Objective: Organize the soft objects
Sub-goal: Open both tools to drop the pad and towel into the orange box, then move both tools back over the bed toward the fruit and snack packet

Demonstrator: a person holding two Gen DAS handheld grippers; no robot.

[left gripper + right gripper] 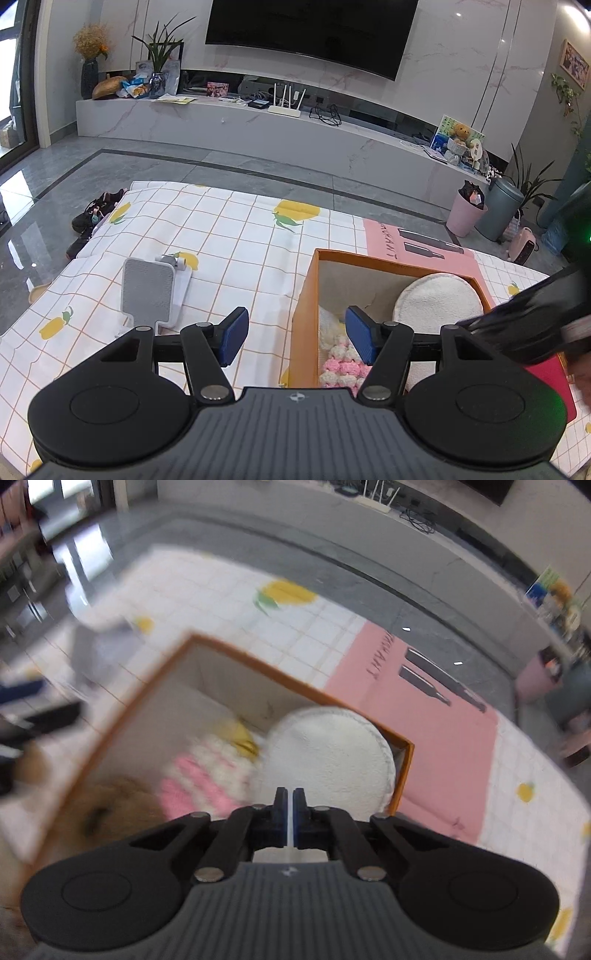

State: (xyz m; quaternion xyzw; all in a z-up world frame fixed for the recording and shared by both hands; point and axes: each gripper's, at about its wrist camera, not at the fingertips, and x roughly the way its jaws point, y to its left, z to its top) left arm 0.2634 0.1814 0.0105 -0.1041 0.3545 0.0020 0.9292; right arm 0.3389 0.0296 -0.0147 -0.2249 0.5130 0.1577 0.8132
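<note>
Right wrist view is motion-blurred; a brown furry item (122,808), possibly a plush toy, is cut off at the orange box (122,716) corner. Round white cushion (332,753) is propped on edge inside. Right gripper (290,808) pressed together, empty; left gripper (295,339) spread

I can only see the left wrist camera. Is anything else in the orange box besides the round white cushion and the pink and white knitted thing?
Observer: Yes. A fluffy brown plush toy seems to lie in the near corner of the orange cardboard box.
Operator: Is the other gripper holding something?
Observer: No. The right gripper is shut with nothing between its pads, pointing down at the round white fleece cushion.
Operator: Anything yellow in there?
Observer: A yellow bit shows beside the pink and white knitted piece; it is too blurred to name.
</note>
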